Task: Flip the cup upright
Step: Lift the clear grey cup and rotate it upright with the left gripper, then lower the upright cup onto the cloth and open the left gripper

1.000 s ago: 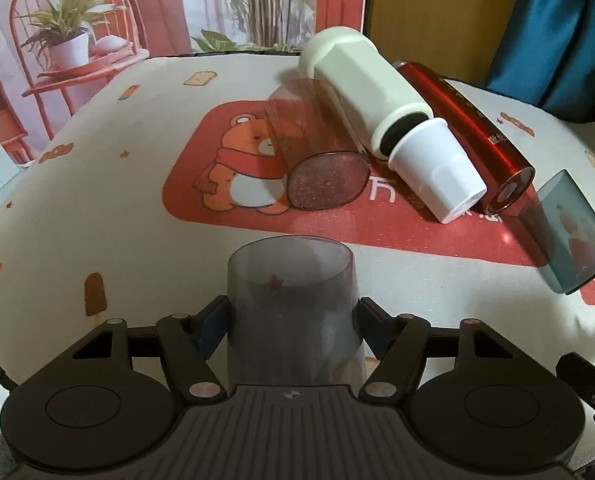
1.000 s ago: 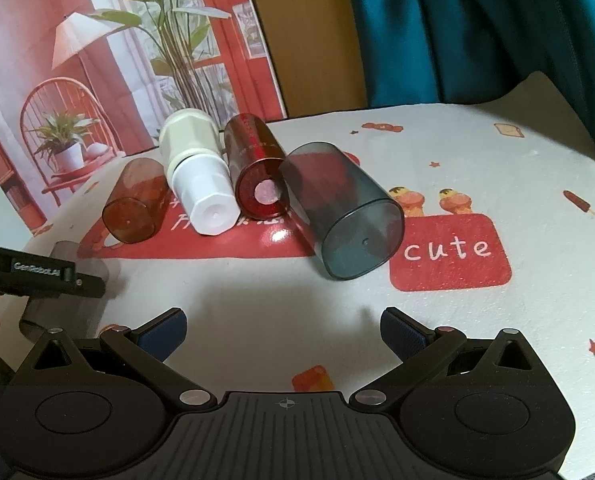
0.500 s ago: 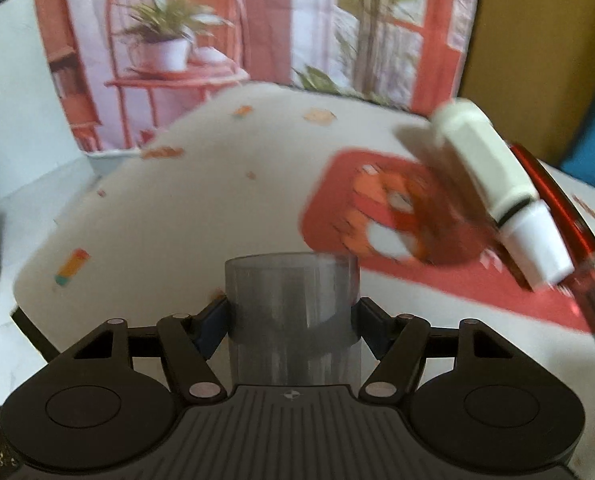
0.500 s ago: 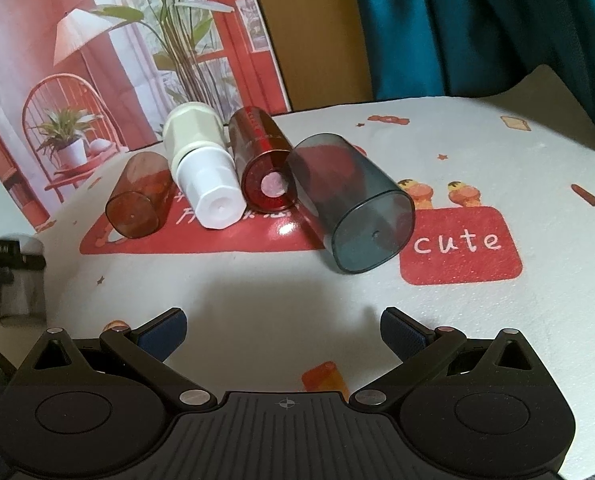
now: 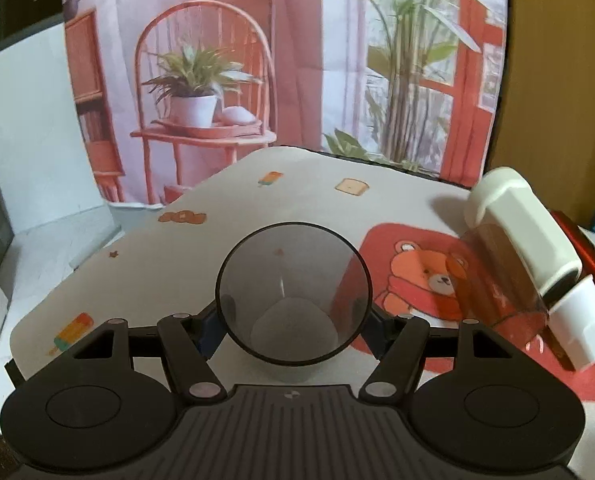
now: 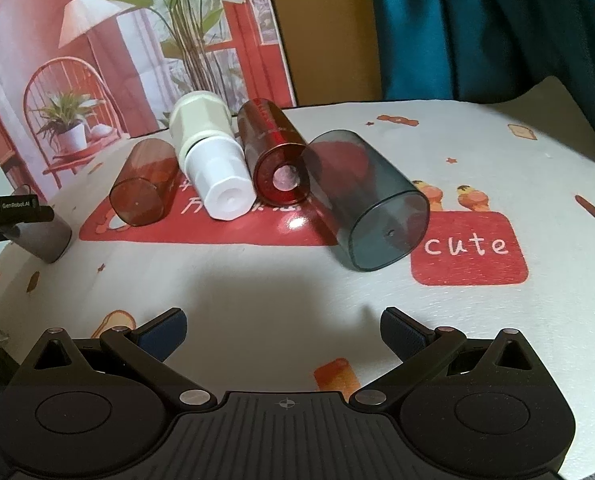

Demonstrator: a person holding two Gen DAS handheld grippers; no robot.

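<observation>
The left tongs are closed on the grey cup, gripping it low on its wall, one pad on each side. In the left wrist view the cup's open mouth faces the camera, with the smaller base visible through it lower down, so the cup is tipped partway and is not yet upright. It is held over the near left part of the table.

To finish the step well, the wrist should turn until the mouth faces straight up and the base is level. The cup should then be lowered onto bare table left of the brown cup, and the grip eased off only once the base sits flat. The plastic looks thin and smooth, so a gentle hold is probably enough.

The right tongs are wide open and hold nothing, hovering low over the near edge of the table.

In the right wrist view the grey cup sits at the far left edge, partly covered by the left tongs, so I cannot tell whether its base touches the table. The white bottle, the red bottle and the blue-grey cup all lie on their sides. The left wrist view cuts off the last two.
</observation>
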